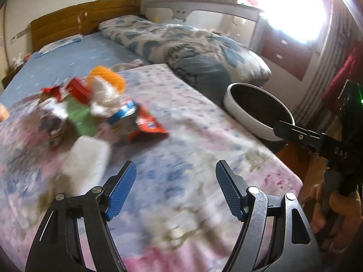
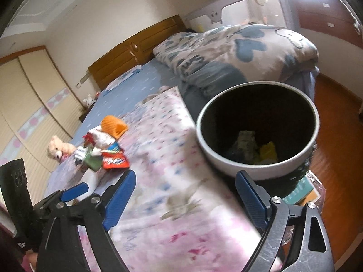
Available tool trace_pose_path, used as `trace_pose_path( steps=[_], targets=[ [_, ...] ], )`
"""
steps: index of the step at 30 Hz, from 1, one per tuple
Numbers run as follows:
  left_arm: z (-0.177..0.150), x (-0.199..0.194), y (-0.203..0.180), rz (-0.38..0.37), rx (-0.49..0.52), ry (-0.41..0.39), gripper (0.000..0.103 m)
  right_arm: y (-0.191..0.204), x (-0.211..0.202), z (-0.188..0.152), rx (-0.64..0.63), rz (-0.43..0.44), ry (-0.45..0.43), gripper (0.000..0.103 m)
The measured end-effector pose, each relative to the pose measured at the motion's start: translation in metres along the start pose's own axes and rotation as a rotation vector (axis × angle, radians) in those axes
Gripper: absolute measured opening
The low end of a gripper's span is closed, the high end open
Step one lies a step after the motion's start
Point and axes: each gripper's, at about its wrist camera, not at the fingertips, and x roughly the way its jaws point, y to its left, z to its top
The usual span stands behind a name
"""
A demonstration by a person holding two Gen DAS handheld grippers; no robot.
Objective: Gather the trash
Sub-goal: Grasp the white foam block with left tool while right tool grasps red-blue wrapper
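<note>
Trash pile: lying crumpled, colourful, blurred, ahead-left of left gripper.
Grippers: left and right gripper both hanging wide, holding nothing.

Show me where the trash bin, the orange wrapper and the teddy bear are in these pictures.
trash bin [image 2: 229, 162]: right wrist view, on its white outer wall at the front.
orange wrapper [image 1: 148, 127]: left wrist view, on its printed middle.
teddy bear [image 2: 55, 150]: right wrist view, on its head.
</note>
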Motion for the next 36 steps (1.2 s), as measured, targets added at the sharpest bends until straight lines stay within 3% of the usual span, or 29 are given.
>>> trace_pose_path(
  steps=[9,17,29,36],
  targets=[
    [-0.023,-0.018,0.05,0.061,-0.112,-0.001,0.075,0.036,0.015,-0.015,-0.032,0.051,0.04,0.093],
    [-0.036,-0.03,0.08,0.115,-0.168,-0.008,0.082,0.071,0.031,-0.023,-0.097,0.094,0.069,0.094],
    [-0.034,-0.026,0.105,0.14,-0.182,0.028,0.083,0.099,0.061,-0.023,-0.164,0.136,0.113,0.094],
    [-0.024,-0.01,0.114,0.119,-0.167,0.073,0.083,0.11,0.082,-0.01,-0.183,0.167,0.128,0.094]
  ],
)
